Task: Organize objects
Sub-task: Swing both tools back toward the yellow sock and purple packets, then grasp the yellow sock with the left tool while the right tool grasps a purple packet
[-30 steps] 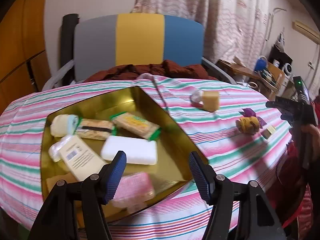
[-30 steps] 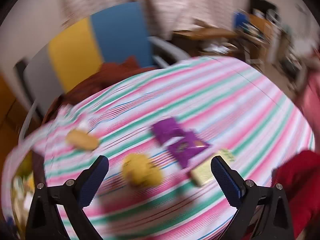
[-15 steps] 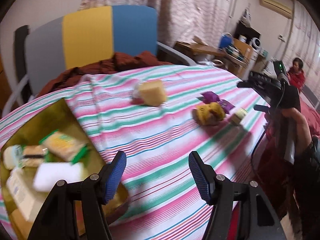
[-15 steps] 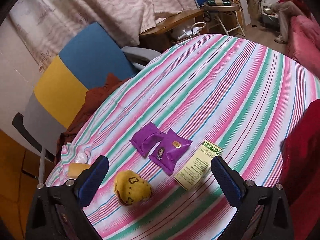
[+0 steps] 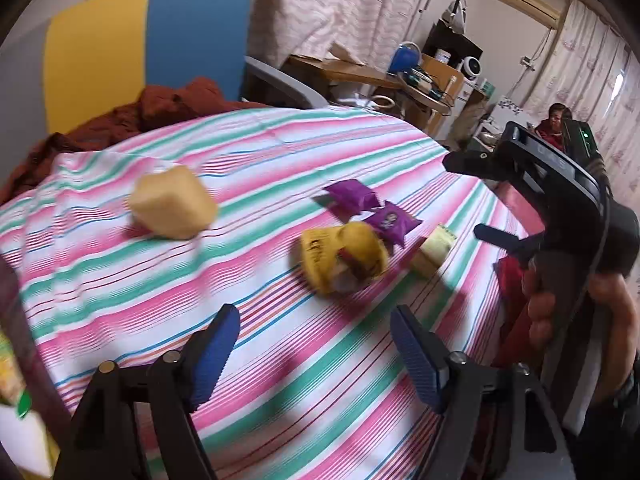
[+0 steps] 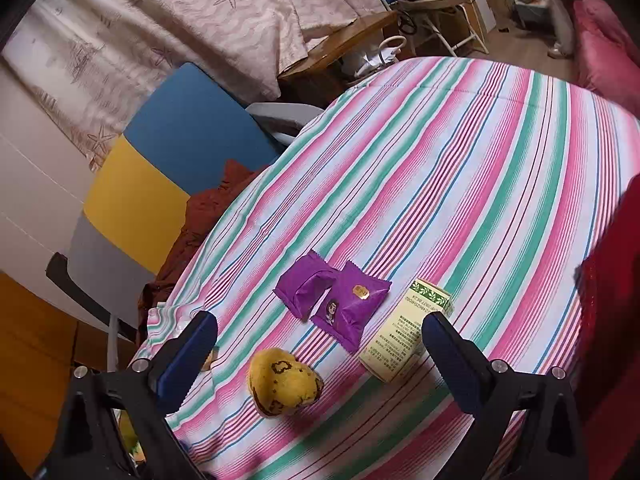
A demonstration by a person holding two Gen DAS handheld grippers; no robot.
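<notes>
On the striped tablecloth (image 5: 260, 152) lie a yellow snack packet (image 5: 344, 258) (image 6: 282, 388), two purple sachets (image 5: 372, 210) (image 6: 340, 300), a small cream-and-green box (image 5: 434, 250) (image 6: 404, 334) and a tan block (image 5: 174, 208). My left gripper (image 5: 316, 356) hovers open just short of the yellow packet, nothing between its fingers. My right gripper (image 6: 320, 354) is open above the packet, sachets and box; it also shows at the right of the left wrist view (image 5: 472, 196), held by a hand (image 5: 540, 312).
A corner of the gold tray with packets (image 5: 16, 400) shows at the far left. A grey, yellow and blue chair (image 5: 132, 52) with a red-brown cloth (image 5: 160, 108) stands behind the table. A cluttered desk (image 5: 360, 72) and a seated person (image 5: 554, 124) are beyond.
The left gripper has swung right, away from the gold tray and toward the yellow packet and sachets. The right gripper has come nearer to the same items. Both stay open.
</notes>
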